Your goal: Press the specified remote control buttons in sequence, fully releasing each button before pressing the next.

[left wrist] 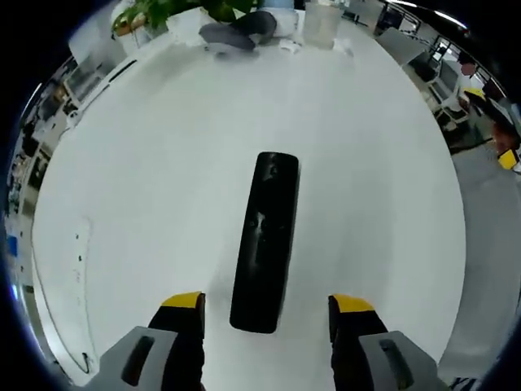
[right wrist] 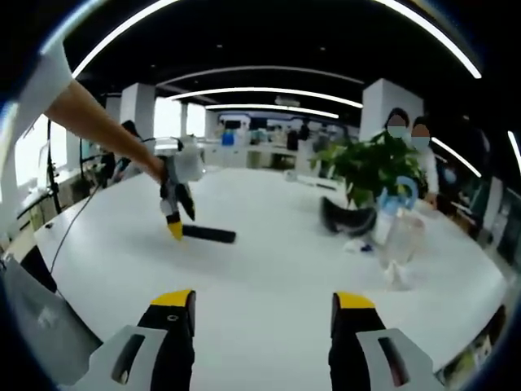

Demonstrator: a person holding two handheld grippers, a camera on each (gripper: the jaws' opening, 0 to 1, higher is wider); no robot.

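Evidently the long black plastic remote control (left wrist: 265, 241) was laid flat on the white table (left wrist: 146, 163), its near end framed between the parted jaws of the left gripper (left wrist: 266, 314), probably for steadying. The right gripper (right wrist: 264, 314) was held open, well back. A potted green plant (right wrist: 370, 167) and clear plastic bottle (right wrist: 396, 236) stood clear, obstructing nothing.

An open-plan office is being shown: long ceiling light strips (right wrist: 269, 91), white pillars (right wrist: 389, 102) and far desks are being seen beyond a large white table (right wrist: 269, 277) with a potted plant (right wrist: 370, 167).
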